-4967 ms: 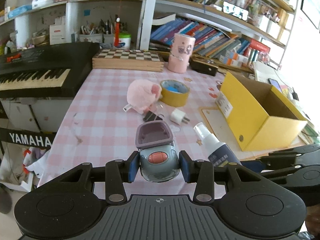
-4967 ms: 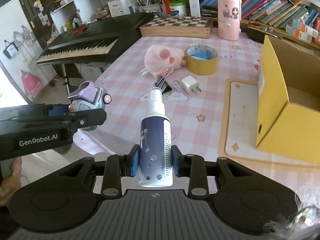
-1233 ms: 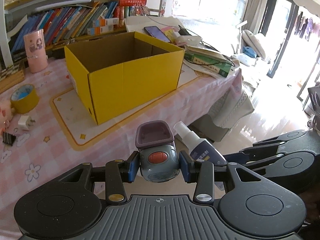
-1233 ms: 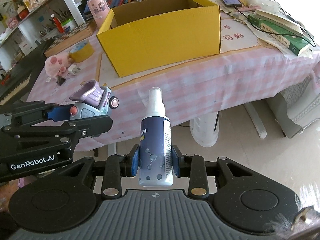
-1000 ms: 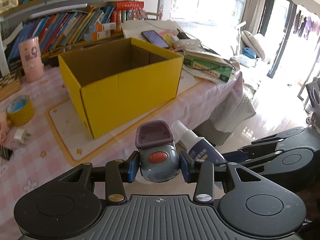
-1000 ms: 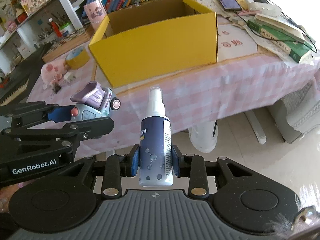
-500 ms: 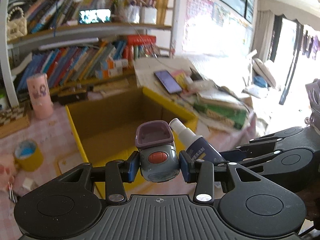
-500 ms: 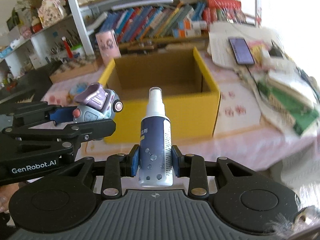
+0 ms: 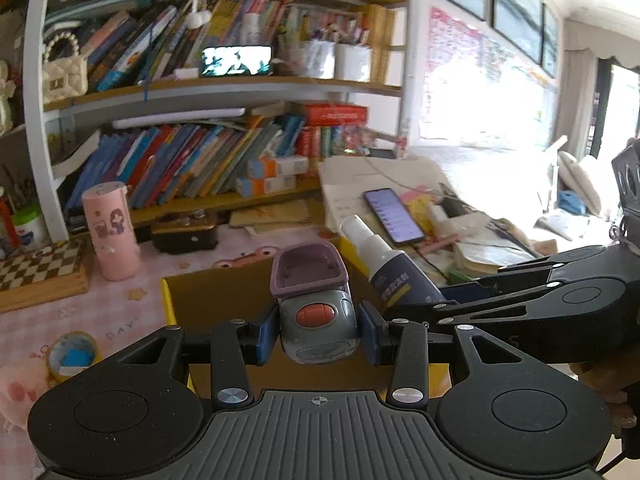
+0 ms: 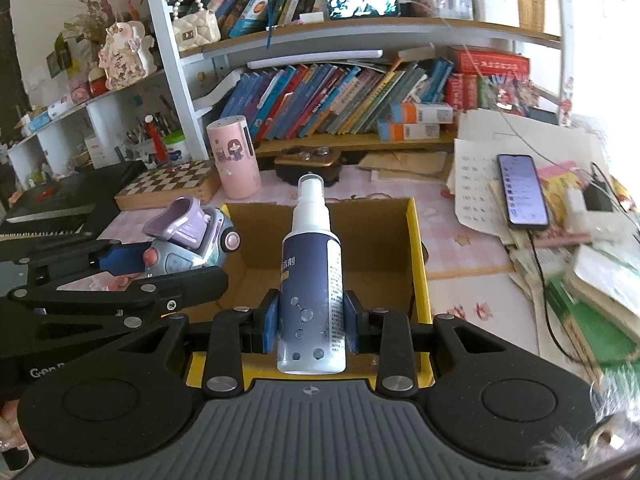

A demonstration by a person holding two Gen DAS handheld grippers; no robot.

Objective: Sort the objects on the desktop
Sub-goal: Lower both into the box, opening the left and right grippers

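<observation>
With the left gripper (image 9: 318, 334) clamped on the toy (image 9: 316, 312) and the right gripper (image 10: 311, 326) on the bottle (image 10: 311, 280), centre both over the box (image 10: 418, 256) at mid-frame before releasing.

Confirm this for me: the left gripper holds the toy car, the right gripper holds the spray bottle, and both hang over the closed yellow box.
Not quite: the yellow box is open, not closed; the right wrist view looks straight into its bare cardboard inside. The rest stands: the left gripper holds the toy car and the right gripper holds the spray bottle, both over the box.
</observation>
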